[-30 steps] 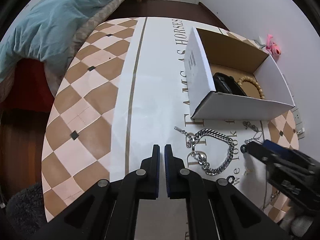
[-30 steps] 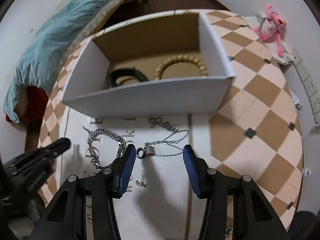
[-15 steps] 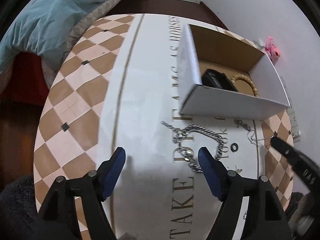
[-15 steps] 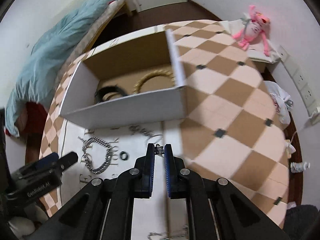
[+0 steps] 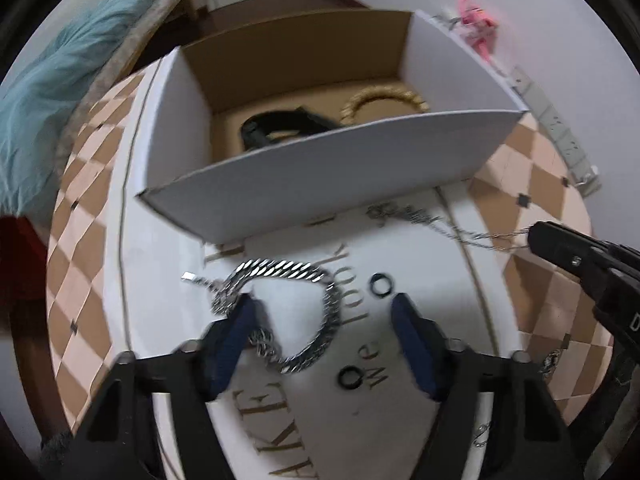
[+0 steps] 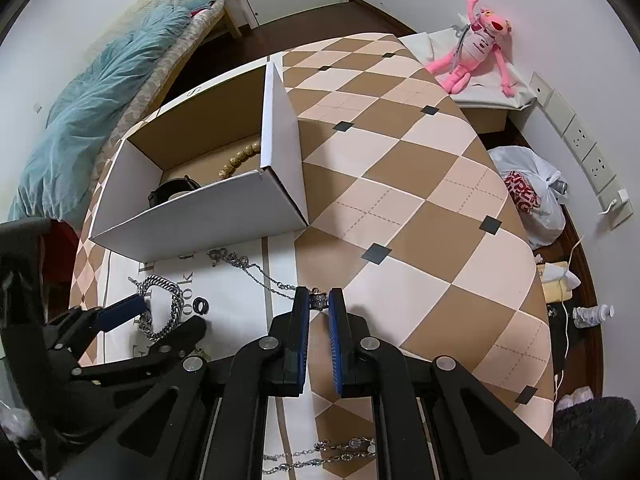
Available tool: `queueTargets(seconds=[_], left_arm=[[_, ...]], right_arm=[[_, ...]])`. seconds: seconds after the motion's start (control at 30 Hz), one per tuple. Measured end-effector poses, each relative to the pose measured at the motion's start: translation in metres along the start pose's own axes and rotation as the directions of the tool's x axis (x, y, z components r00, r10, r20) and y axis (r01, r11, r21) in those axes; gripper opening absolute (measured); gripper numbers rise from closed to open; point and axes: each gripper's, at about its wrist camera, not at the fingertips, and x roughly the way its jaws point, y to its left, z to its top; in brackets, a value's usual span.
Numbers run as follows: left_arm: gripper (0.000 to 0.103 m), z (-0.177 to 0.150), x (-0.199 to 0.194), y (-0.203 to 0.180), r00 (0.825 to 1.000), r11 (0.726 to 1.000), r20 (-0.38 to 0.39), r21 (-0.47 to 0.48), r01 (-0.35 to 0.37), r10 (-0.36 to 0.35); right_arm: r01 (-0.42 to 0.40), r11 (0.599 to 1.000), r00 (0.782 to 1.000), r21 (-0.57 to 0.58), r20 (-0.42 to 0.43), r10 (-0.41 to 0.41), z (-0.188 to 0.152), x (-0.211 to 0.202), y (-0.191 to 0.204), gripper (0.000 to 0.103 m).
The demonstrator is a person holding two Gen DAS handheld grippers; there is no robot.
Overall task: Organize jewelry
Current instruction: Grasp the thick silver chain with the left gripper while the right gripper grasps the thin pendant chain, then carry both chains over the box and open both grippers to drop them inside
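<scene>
My right gripper [image 6: 319, 299] is shut on the small silver pendant [image 6: 318, 300] of a thin silver necklace [image 6: 256, 270]; its chain trails left over the table toward the box. It also shows in the left wrist view [image 5: 538, 236]. My left gripper [image 5: 322, 308] is open, its fingers either side of a chunky silver chain bracelet [image 5: 304, 280]. It also shows in the right wrist view [image 6: 170, 314]. Two black rings [image 5: 380, 285] [image 5: 350, 378] lie beside the bracelet. The open white cardboard box [image 5: 320, 184] holds a black band [image 5: 280, 128] and a beaded bracelet [image 5: 384, 100].
The table has a checked cloth [image 6: 400, 200] with a white lettered runner [image 5: 320, 420]. More silver chains [image 6: 320, 456] lie at the near edge. A pink plush toy [image 6: 476, 44], a plastic bag [image 6: 528, 196] and a bed with a blue blanket [image 6: 100, 120] surround the table.
My right gripper closed on the necklace pendant and pulled it to the right. My left gripper opened and moved forward over the chunky bracelet.
</scene>
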Motion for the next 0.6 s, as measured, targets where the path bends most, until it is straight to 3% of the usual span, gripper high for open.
queueTargets(seconds=[0.07, 0.1, 0.27, 0.6], left_arm=[[0.013, 0.003, -0.002, 0.0, 1.0, 1.0, 0.01, 0.003, 0.0, 0.0], [0.005, 0.002, -0.001, 0.003, 1.0, 1.0, 0.004, -0.003, 0.005, -0.005], [0.006, 0.004, -0.011, 0.019, 0.998, 0.996, 0.032, -0.065, 0.059, -0.057], [0.006, 0.015, -0.085, 0.049, 0.977, 0.976, 0.16, -0.144, 0.164, -0.14]], right_arm=[[-0.001, 1.0, 1.0, 0.002, 0.006, 0.001, 0.001, -0.002, -0.001, 0.01], [-0.003, 1.0, 1.0, 0.003, 0.009, 0.002, 0.001, -0.004, -0.001, 0.01], [-0.027, 1.0, 0.999, -0.002, 0.032, 0.027, 0.006, -0.017, 0.004, 0.01], [-0.11, 0.992, 0.987, -0.063, 0.11, 0.116, 0.03, -0.074, 0.026, 0.01]])
